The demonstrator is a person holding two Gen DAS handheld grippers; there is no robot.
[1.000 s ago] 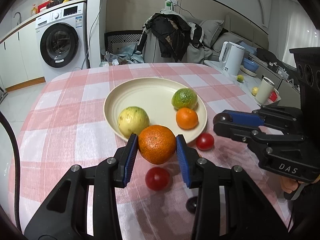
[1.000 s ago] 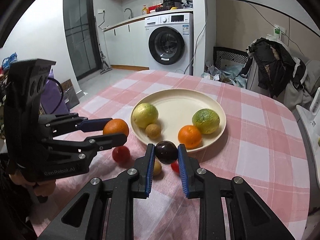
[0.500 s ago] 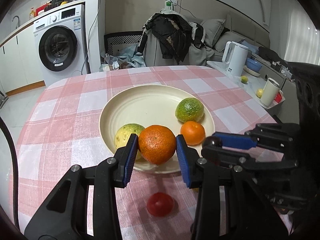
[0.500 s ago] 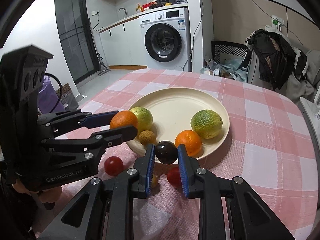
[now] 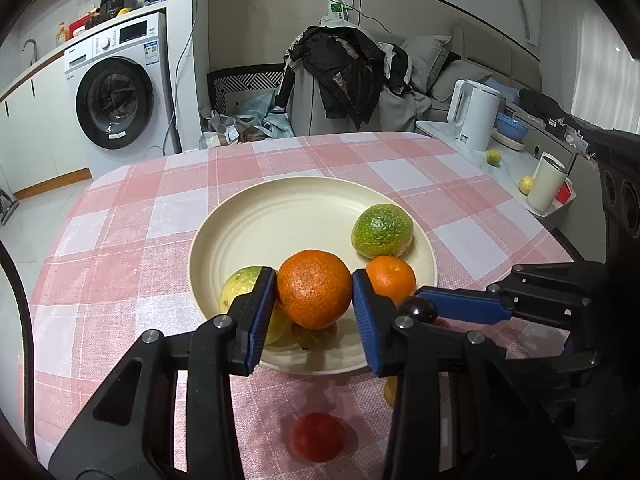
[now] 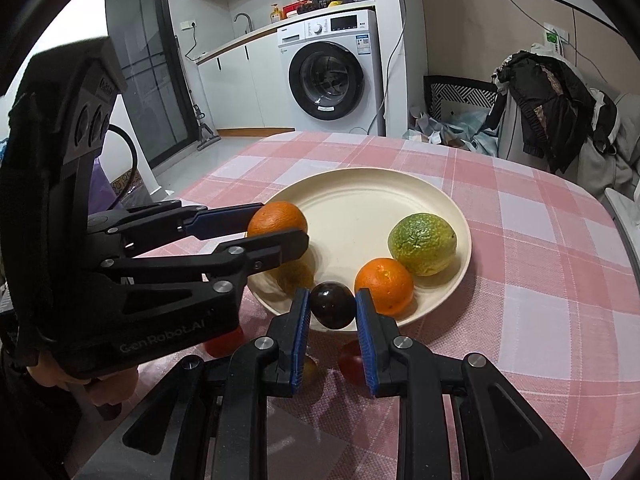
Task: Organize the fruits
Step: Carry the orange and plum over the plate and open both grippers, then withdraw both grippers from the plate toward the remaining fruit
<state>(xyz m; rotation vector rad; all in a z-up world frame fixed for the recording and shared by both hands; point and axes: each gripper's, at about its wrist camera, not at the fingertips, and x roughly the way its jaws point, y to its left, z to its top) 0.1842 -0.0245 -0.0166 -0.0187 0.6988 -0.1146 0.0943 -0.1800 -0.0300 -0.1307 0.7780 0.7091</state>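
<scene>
While grippers crowd it, plate holds citrus.

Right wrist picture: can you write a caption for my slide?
Right gripper holds a dark plum at the plate rim; left gripper brings an orange.

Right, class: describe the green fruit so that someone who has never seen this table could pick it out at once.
Start at the pink checked tablecloth and find the cream plate in its middle. On the plate, on the side away from the washing machine, lies the green fruit, just behind a small orange. It is the only fully green, bumpy-skinned fruit there; no fingers hold it.
</scene>
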